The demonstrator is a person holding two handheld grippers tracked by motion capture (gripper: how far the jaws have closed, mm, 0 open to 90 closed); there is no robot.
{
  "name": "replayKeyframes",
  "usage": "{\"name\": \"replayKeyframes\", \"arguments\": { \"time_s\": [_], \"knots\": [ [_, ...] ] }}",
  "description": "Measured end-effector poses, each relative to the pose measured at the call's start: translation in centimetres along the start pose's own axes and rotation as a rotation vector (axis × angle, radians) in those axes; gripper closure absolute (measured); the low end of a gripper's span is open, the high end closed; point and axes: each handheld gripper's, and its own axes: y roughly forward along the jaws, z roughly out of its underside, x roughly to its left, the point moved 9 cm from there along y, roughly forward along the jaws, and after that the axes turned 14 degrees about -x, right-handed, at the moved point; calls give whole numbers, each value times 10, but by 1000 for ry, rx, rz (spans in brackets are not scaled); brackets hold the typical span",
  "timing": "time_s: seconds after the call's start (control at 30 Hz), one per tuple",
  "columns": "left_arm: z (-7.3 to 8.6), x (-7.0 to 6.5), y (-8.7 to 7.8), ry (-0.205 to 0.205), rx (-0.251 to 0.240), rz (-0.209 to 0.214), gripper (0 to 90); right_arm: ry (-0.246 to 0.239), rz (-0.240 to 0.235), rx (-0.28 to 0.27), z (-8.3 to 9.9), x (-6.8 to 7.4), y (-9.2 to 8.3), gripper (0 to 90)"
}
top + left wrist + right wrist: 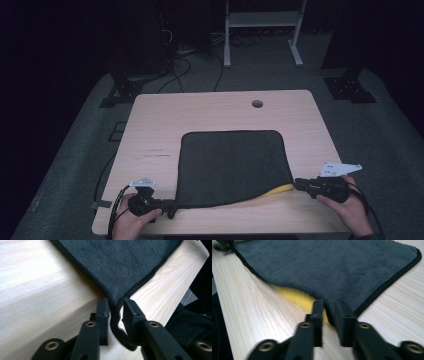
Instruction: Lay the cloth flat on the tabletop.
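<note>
A dark grey cloth (230,167) lay spread on the near half of the wooden table (220,107), a yellow underside (277,190) showing along its near right edge. The left gripper (172,205) had the cloth's near left corner between its slightly parted jaws. The right gripper (297,184) had the near right corner between its jaws; whether they pressed it could not be told.

— What sort of place is this?
— A dark lab or recording studio: one pale wooden counter (165,115), cables (182,67) trailing across grey carpet, a white metal stand (262,30) at the far side.
</note>
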Motion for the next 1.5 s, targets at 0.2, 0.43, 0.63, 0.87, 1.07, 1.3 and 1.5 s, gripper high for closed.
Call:
{"name": "replayKeyframes", "arguments": {
  "time_s": [0.2,0.43,0.63,0.87,1.07,1.3,1.5],
  "knots": [
    [-14,8,-3,114,-63,-46,608,25,57,-57,-6,-11,-1,520],
    [-31,21,8,240,-127,-110,578,31,271,-1,3,-52,13,358],
    [-44,35,21,270,-117,-188,546,38,374,56,13,-80,18,309],
    [-61,51,43,236,-117,-219,509,55,435,86,22,-102,20,286],
    [-74,66,61,231,-123,-261,505,62,430,55,23,-104,22,249],
    [-87,87,80,204,-144,-321,522,69,436,58,23,-105,23,216],
    [-84,94,84,204,-106,-346,558,71,435,59,23,-105,23,211]
  ]
}}
